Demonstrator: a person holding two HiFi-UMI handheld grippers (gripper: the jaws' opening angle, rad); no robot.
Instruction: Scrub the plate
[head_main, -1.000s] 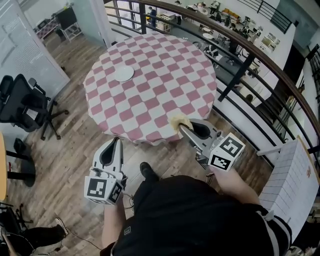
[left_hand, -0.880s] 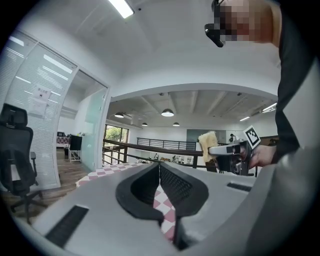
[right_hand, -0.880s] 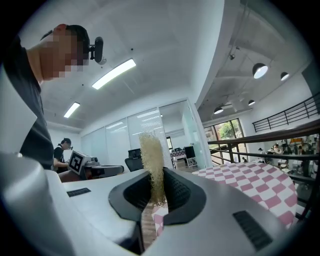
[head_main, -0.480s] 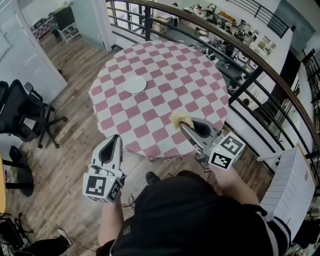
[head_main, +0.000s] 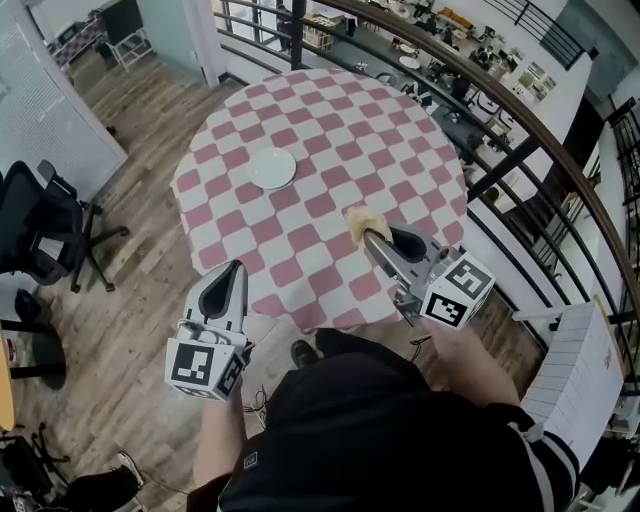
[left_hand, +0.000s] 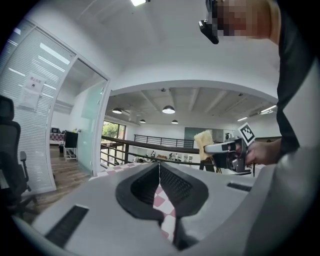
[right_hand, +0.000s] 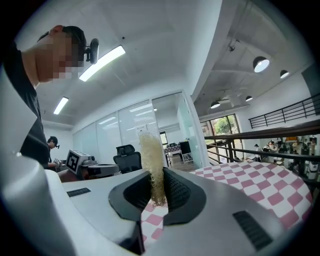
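One plate, white and round, flat on the far left part of the checked tabletop, well apart from both grippers. Looks stiff, smooth and probably breakable, and fairly light. Likely to slide on the cloth under a scrubbing stroke, so best steadied at the rim, pinched at the edge or pressed down there, with the middle left free for rubbing. No dirt to make out on it from here.

One sponge, yellowish and coarse, soft and springy by the look of it. Clamped upright in the jaws of the right gripper, with most of it standing out beyond the tips, over the near edge of the tabletop. Should give under pressure, so a firm push onto the plate seems safe.

Left gripper off the near left edge of the tabletop, over the wooden floor, jaws together with nothing between them. Would need opening before any hold on the rim.

Count: one plate, one sponge, two grippers, one round tabletop.
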